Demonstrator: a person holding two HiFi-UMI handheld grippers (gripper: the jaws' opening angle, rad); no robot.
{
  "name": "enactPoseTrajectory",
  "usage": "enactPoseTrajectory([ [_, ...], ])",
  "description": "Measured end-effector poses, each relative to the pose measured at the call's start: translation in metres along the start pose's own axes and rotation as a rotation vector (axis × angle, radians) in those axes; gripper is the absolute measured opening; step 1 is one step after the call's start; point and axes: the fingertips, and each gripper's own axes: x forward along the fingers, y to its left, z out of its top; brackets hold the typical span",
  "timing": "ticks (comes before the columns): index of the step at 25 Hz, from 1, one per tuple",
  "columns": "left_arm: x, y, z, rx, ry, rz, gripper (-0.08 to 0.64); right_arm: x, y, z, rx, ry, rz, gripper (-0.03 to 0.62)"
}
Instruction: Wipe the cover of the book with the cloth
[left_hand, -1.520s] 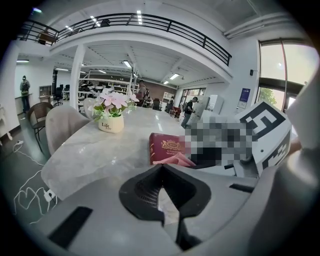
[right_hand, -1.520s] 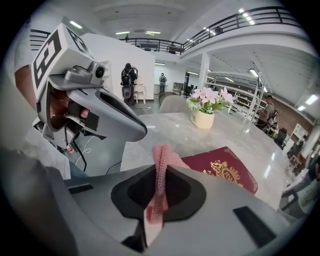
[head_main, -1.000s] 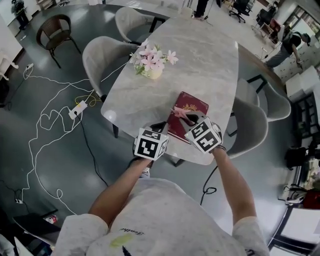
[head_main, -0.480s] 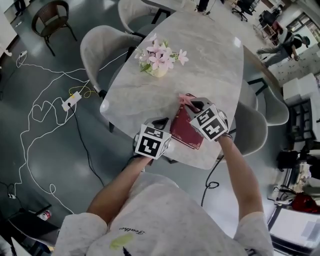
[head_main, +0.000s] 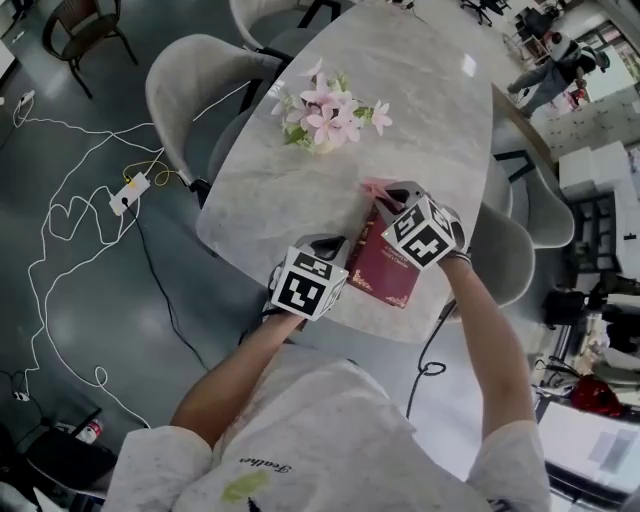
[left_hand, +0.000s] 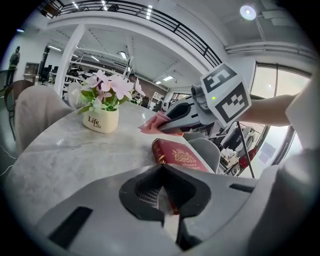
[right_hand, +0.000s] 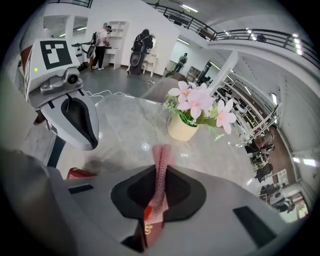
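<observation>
A dark red book with gold print lies near the marble table's front edge. My left gripper is shut on the book's near left edge; in the left gripper view the book runs into the closed jaws. My right gripper hovers at the book's far end, shut on a pink cloth. In the right gripper view the cloth sticks out from the gripper, with a bit of the book at the left.
A cream pot of pink flowers stands on the table beyond the book. Grey chairs ring the table. White cables and a power strip lie on the floor at left. People stand at the far right.
My right gripper has carried the cloth from the middle of the cover out to the book's far end. The left gripper keeps its hold on the book's near edge.
</observation>
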Motion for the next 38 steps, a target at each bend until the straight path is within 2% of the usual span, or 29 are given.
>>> enactPoseTrajectory([
  [6, 0.009, 0.000, 0.000, -0.017, 0.010, -0.071, 0.008, 0.032, -0.002, -0.014, -0.049, 0.096, 0.031, 0.018],
  [14, 0.015, 0.010, 0.004, -0.003, 0.030, -0.079, 0.008, 0.050, 0.011, -0.025, -0.063, 0.149, 0.112, 0.018],
  [24, 0.015, 0.012, -0.004, -0.008, 0.045, -0.076, 0.008, 0.053, 0.027, -0.024, -0.022, 0.151, 0.183, 0.018],
  [38, 0.006, 0.005, -0.014, -0.016, 0.039, -0.058, 0.008, 0.043, 0.048, -0.023, -0.009, 0.131, 0.209, 0.018],
])
